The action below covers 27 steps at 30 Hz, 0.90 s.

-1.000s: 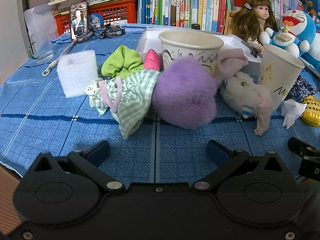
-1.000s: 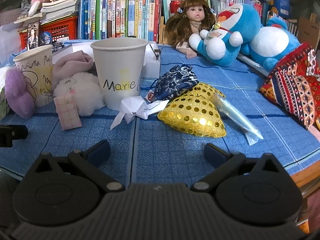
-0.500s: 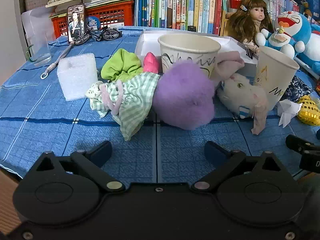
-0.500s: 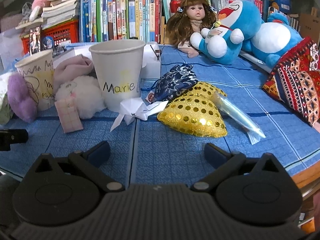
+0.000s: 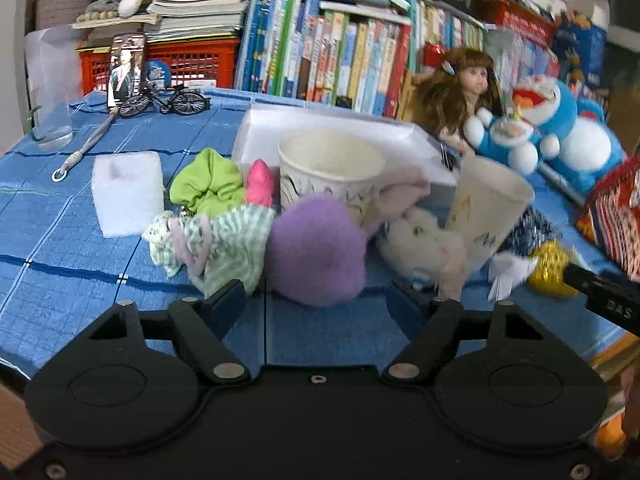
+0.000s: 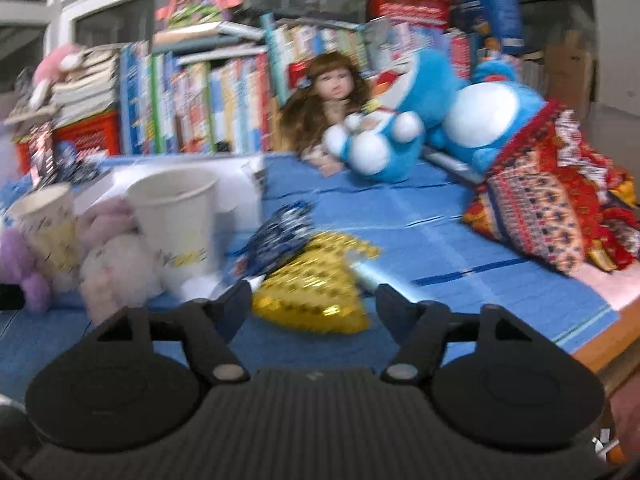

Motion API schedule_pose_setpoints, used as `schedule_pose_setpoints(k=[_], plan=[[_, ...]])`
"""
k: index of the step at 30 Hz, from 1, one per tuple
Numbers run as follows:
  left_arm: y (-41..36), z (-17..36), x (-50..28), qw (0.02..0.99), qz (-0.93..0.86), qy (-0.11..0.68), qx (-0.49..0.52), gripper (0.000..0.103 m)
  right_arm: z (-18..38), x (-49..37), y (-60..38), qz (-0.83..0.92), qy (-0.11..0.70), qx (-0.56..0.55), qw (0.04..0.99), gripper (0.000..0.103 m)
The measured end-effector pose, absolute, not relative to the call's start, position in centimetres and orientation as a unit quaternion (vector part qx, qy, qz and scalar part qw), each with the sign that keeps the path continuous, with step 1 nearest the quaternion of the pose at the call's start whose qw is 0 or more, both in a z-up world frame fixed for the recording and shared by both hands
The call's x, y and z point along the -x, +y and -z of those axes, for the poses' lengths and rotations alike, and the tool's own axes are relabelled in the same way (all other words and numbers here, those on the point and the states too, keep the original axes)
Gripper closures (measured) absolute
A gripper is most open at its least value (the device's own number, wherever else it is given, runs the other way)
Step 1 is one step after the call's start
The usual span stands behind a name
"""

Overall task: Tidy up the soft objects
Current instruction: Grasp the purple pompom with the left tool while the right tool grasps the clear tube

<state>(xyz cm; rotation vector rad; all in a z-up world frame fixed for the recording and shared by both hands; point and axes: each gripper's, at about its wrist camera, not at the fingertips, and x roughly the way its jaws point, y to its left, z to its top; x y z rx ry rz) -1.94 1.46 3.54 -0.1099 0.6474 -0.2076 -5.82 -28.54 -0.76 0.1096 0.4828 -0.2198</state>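
The round fluffy purple plush ball (image 5: 316,250) lies straight ahead of the left hand-held gripper (image 5: 318,300), whose empty jaws are closing.

Left gripper (image 5: 316,300) and right gripper (image 6: 312,300) — fingers closing (nothing between).

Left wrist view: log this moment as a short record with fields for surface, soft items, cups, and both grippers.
surface: blue tablecloth
soft items: purple pompom, checked green cloth, lime scrunchie, white plush cat, clustered mid-table
cups: front paper cup upright behind the pompom; second paper cup tilted beside the cat
left gripper: jaws closing, nothing between them
right gripper: jaws closing, empty, gold sequin pouch lying ahead of it
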Motion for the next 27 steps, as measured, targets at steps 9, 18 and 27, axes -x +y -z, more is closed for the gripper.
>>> schedule_pose_setpoints(k=[9,18,27], plan=[[1.2,-4.5,0.9,0.952,0.096,0.285,0.05,0.028,0.9,5.2,-32.6,0.191,0.26,-0.048,0.945,0.046],[-0.4,-2.6,-0.1,0.949,0.082,0.303,0.039,0.017,2.1,3.5,-32.4,0.161,0.298,0.003,0.941,0.045],[-0.8,-1.6,-1.2,0.949,0.066,0.305,0.041,0.016,2.5,1.9,-32.0,0.149,0.295,0.054,0.942,0.06]])
